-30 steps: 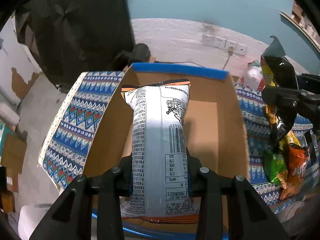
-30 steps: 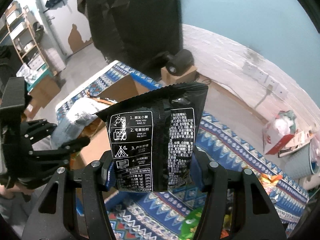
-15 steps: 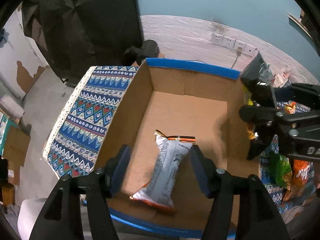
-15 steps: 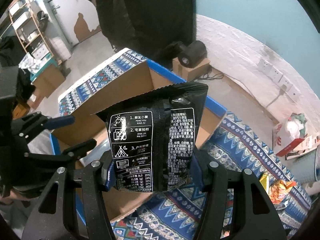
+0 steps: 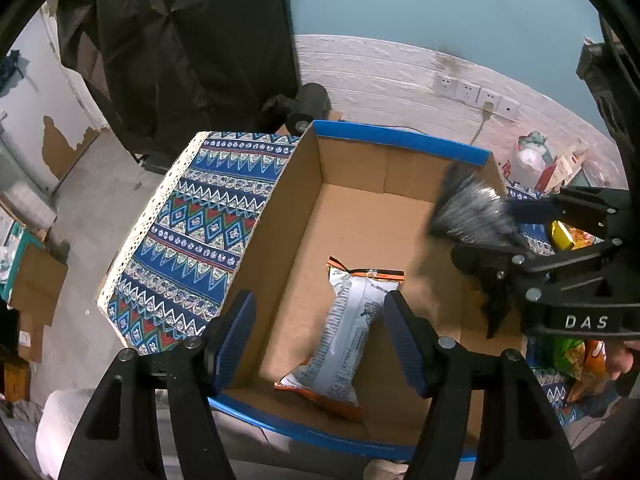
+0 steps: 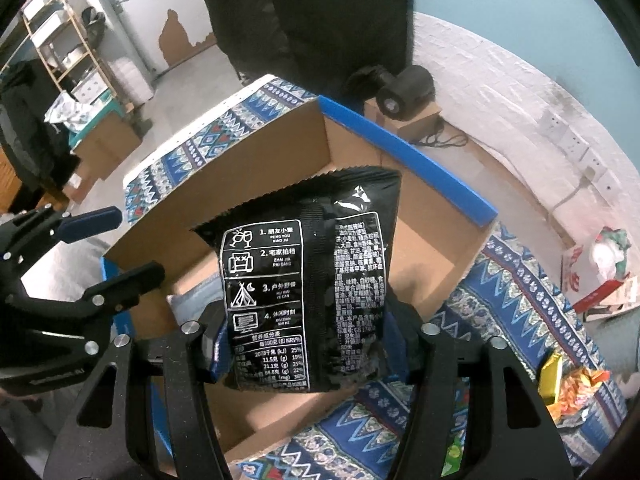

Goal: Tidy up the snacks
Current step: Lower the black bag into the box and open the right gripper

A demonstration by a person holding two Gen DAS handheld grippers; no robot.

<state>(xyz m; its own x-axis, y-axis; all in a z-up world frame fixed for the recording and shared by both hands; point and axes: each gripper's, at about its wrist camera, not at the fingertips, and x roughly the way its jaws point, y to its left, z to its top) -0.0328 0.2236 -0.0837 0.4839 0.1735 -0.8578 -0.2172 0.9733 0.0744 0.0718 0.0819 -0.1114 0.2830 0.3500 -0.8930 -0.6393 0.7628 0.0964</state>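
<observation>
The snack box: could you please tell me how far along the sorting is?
Done: one silver packet lies flat in the cardboard box, under the empty left tongs, whose jaws are opening. In hand: the black packet sits between the opening right tongs above the box. Left: loose snacks on the cloth.

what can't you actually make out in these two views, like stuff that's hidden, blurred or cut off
- Black snack bag, left wrist view: motion-blurred; whether the opening right gripper still pinches it is unclear.
- Silver snack bag, right wrist view: mostly hidden behind the black snack bag.
- Cardboard box floor, right wrist view: largely covered by that bag.
- Loose snacks, both views: cut off at the right edge, labels unreadable.
- Left gripper: jaws opening, nothing gripped.
</observation>
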